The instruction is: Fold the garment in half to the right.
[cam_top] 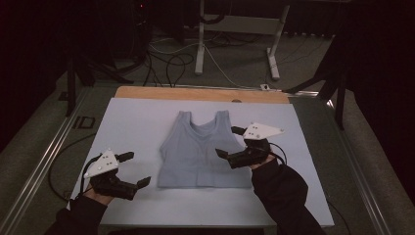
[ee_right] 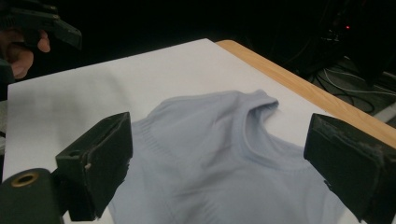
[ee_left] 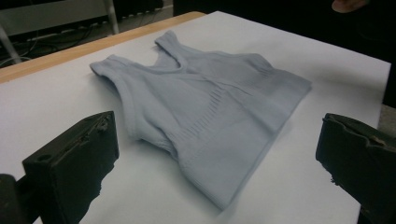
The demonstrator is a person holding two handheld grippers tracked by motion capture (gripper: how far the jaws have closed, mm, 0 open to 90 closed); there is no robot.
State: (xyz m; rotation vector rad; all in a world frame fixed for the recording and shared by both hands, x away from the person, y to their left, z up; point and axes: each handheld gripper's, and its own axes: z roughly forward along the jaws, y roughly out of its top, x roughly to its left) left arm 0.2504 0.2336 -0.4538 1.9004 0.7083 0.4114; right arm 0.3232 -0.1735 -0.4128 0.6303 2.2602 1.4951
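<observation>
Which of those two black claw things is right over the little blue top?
The right gripper: its open jaws hang over the tank top's right edge. The left gripper, also open, sits apart on the bare white sheet.

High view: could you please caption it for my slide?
Pale blue tank top lies flat on a white table sheet, flanked by open left gripper and right gripper.

Top's [ee_right: 219, 154] hem cut off at btm edge — fabric detail perhaps blurred.

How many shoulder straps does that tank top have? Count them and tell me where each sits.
2, both at the far end of the light blue tank top: the left strap and the right strap, flat on the white sheet.
</observation>
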